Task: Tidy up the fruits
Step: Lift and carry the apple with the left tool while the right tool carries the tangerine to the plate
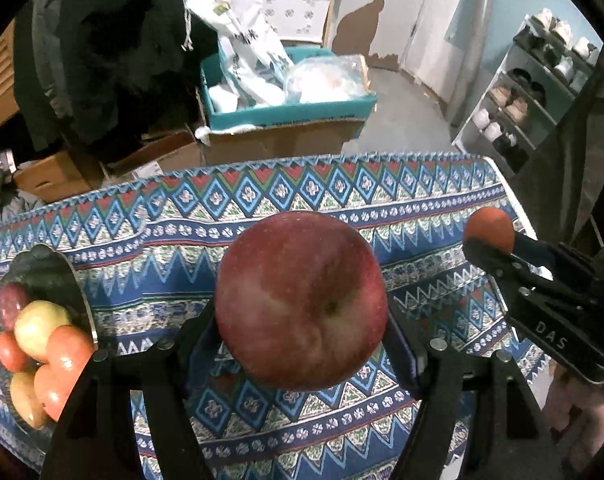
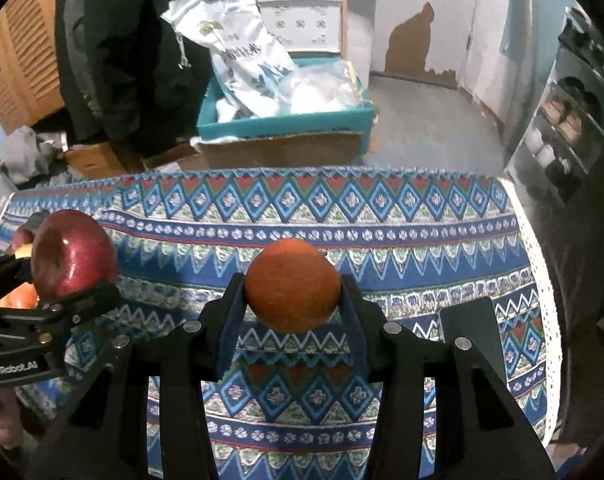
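Red apple (image 1: 300, 304) pinched in left claw (image 1: 302, 320), held clear above the bench (image 1: 422, 216), pads pressing both its sides. Orange (image 2: 293, 285) clamped in right claw (image 2: 294, 300), also off the cloth. The two claws sit side by side, apart. Plate (image 1: 78, 280) at the bench's left edge holds a pile of fruit (image 1: 42, 344): yellow, orange-red and dark red pieces touching. Patterned blue tablecloth (image 2: 342, 216) covers the bench. Cardboard boxes (image 1: 282, 136) on the floor beyond.

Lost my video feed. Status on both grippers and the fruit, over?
Left gripper shut on red apple, off the cloth. Right gripper shut on orange. Fruit bowl at left. Nothing in the way.
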{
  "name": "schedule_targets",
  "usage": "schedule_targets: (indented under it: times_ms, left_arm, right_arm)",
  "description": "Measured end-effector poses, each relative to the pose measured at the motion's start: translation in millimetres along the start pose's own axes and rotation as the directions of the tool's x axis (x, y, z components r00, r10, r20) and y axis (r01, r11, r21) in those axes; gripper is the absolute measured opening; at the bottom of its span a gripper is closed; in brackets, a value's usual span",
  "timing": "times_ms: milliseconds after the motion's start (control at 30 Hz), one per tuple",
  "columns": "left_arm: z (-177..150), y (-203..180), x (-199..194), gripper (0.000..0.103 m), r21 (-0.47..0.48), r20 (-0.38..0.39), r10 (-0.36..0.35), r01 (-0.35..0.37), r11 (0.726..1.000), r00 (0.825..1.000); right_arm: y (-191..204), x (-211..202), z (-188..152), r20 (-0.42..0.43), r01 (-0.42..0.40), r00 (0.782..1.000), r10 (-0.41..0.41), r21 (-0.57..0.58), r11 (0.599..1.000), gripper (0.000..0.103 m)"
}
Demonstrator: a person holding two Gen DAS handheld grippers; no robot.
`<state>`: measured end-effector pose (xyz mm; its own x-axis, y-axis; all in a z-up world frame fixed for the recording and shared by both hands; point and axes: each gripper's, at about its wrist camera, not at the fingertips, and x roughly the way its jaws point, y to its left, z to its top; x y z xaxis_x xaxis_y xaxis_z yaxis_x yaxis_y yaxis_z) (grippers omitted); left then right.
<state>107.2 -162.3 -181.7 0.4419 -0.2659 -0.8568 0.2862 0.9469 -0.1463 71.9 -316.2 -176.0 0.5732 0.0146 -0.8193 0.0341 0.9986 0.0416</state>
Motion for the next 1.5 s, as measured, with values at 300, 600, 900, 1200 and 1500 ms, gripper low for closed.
schedule_targets:
  times_ms: [300,600,900,1200,1500]
  left_arm:
    - [-4.1,12.6,-37.6,0.075,-0.017,0.052,0.001,0.000,1.000,0.999]
    - [-10.7,32.7,-69.4,0.075,-0.039,0.100,0.007,-0.003,0.999,0.995]
    - [-18.6,62.7,-94.6,0.075,-0.077,0.144,0.030,-0.019,0.997,0.989]
    - [-28.9,94.7,-104.5,0.075,-0.131,0.156,0.065,-0.044,0.990,0.986]
    - [-41.4,127.4,-113.0,0.075,-0.191,0.156,0.102,-0.071,0.979,0.982]
  right_arm:
    - [19.8,-25.8,9.1,0.052,-0.020,0.998,0.022,-0.031,0.999,0.045]
    - [49.1,-47.4,24.5,0.107,-0.065,0.992,0.070,-0.056,0.996,0.045]
    - [81.6,-59.0,36.4,0.142,-0.113,0.982,0.126,-0.093,0.989,0.045]
    - [120.7,-58.3,45.6,0.143,-0.144,0.976,0.164,-0.142,0.979,0.045]
    - [162.5,-49.0,53.9,0.125,-0.180,0.971,0.205,-0.190,0.965,0.045]
